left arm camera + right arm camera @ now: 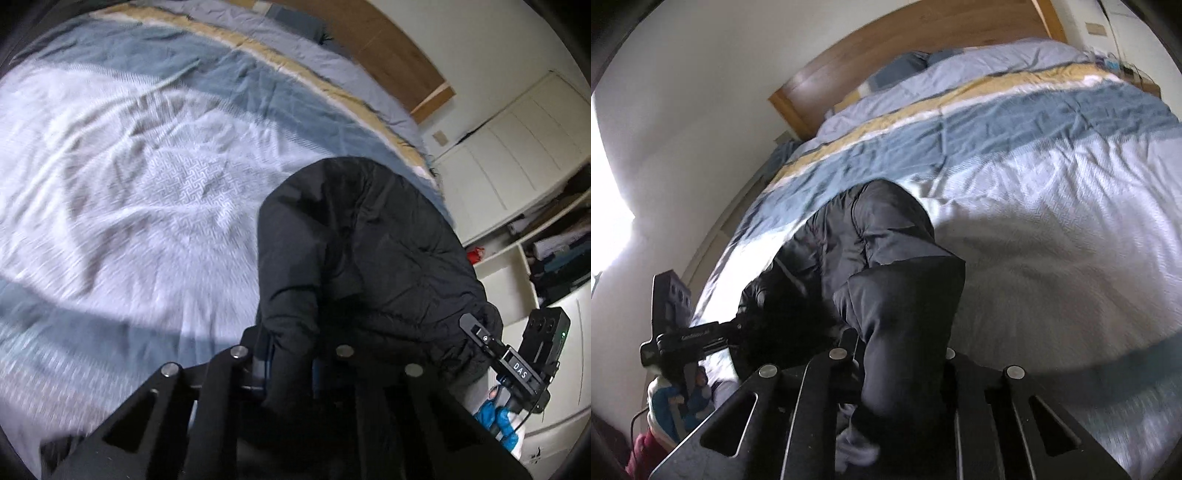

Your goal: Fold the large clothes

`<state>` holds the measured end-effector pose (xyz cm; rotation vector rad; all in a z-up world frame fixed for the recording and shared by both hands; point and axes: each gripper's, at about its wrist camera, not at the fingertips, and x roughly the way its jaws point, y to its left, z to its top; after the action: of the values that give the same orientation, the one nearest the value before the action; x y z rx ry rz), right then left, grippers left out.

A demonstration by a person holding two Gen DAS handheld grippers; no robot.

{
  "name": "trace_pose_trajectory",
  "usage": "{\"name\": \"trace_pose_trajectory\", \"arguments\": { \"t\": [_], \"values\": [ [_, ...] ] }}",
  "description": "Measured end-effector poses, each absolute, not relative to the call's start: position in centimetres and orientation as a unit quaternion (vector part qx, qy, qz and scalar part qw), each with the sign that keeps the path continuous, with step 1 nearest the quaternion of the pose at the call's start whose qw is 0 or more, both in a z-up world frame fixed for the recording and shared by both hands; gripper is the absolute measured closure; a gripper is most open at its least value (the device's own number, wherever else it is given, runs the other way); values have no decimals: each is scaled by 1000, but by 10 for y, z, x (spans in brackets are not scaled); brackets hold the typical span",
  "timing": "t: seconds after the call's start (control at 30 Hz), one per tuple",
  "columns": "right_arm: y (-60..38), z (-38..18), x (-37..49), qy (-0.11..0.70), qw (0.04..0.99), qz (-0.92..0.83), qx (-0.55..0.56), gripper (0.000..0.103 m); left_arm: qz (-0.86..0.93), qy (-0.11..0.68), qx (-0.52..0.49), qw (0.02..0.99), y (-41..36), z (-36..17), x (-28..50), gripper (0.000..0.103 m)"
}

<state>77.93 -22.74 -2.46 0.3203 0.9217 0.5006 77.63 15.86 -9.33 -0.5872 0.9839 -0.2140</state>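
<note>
- I hold a big black coat [369, 258] with both of my grippers, and it hangs down in front of me over the bed [129, 184].
- My left gripper [291, 369] has its jaws squeezed tight on a fold of the coat.
- My right gripper [897, 365] is squeezed tight on another fold of the same coat [886, 280].
- In the right view I can see my left gripper [738, 326] out at the side, biting the far edge of the coat.
- The far end of the coat looks like it sits on the white part of the blanket [1052, 240], but I cannot tell how much of it lies flat.
- I think the step now is to lay the coat down flat on the bed so I can fold it.
- To do it well, I should keep both grips tight so the puffy cloth does not slip out.
- I should keep my two hands level and pulled apart, so the coat spreads wide and does not bunch up.
- I should lower it slowly and let the far end settle first.
- I should aim for the middle of the bed, away from the edge.
- I should let go only when the coat lies flat.
</note>
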Motion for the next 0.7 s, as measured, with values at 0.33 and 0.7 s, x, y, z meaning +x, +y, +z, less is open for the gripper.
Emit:
{"name": "trace_pose_trajectory", "arguments": {
  "t": [0.33, 0.7],
  "values": [
    [-244, 54, 605, 397, 851, 323, 115, 87, -138, 429, -263, 853, 169, -14, 584, 90],
    [-268, 21, 473, 401, 841, 335, 143, 83, -154, 432, -248, 853, 167, -57, 435, 90]
  ]
}}
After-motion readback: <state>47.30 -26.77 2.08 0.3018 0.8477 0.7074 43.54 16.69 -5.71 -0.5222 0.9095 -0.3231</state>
